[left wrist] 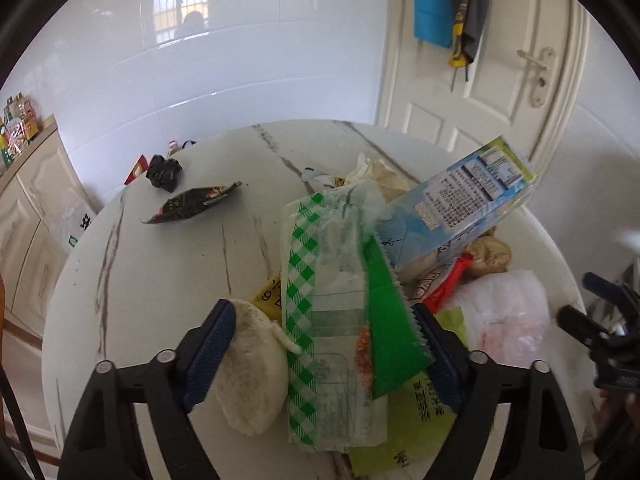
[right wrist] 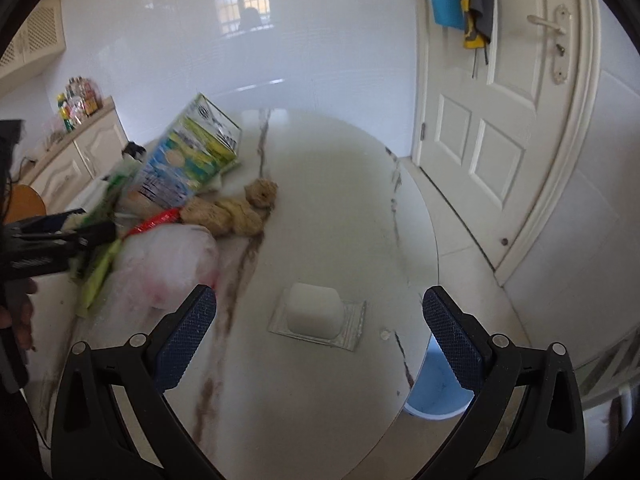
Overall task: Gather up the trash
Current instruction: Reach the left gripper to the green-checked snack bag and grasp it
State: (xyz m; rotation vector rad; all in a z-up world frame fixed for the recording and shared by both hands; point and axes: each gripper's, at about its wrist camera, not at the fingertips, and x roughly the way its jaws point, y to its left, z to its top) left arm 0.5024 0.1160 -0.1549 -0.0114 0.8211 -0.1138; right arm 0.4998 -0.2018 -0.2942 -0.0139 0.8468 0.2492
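Right gripper, jaws wide apart w/ nothing between the pads, hovers above a round white marble table. Directly beyond the fingertips on the table: a small white plastic cup on a clear wrapper. Left of the cup: crumpled white plastic bag, tan wadded scraps, tilted blue-green carton. Left gripper at the pile's far left edge. Blue bin shows below the table rim, right of the cup.

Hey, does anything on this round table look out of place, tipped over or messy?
Yes. The milk carton sits tilted atop a heap of wrappers instead of standing, brown streaks smear the marble table, and a round bun lies bare on the tabletop beside the green checked wrapper.
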